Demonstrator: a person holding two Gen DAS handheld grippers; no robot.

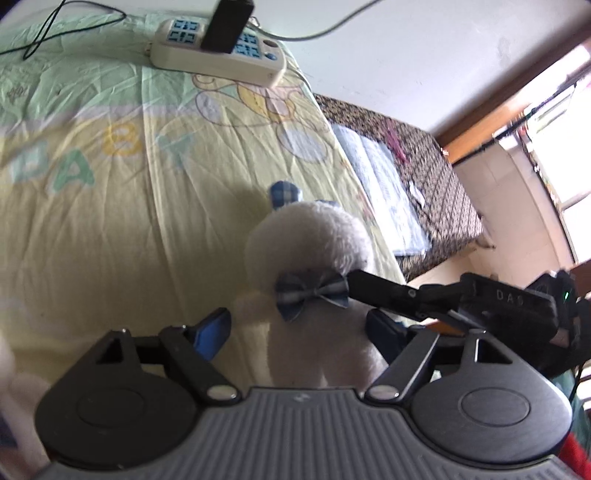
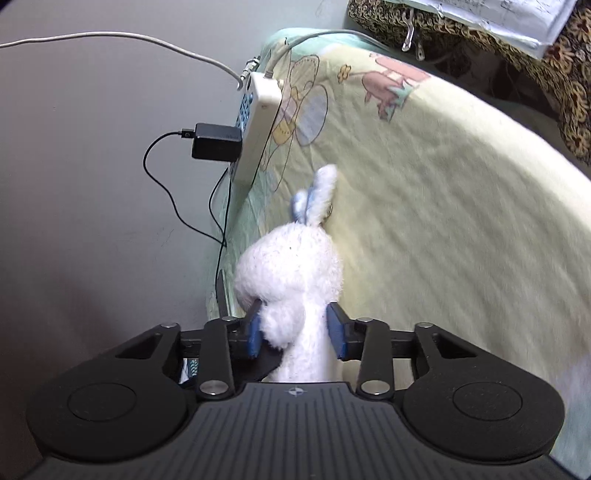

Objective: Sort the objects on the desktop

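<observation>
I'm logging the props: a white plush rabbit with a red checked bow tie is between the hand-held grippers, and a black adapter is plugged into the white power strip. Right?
Not quite: the bow tie on the white plush rabbit is blue checked, not red, as the left wrist view shows. The rest stands: the black adapter is plugged into the white power strip.

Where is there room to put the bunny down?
The yellow cloth is bare left of the white bunny, below the BABY letters. The far edge is crowded by the power strip and black charger.
</observation>
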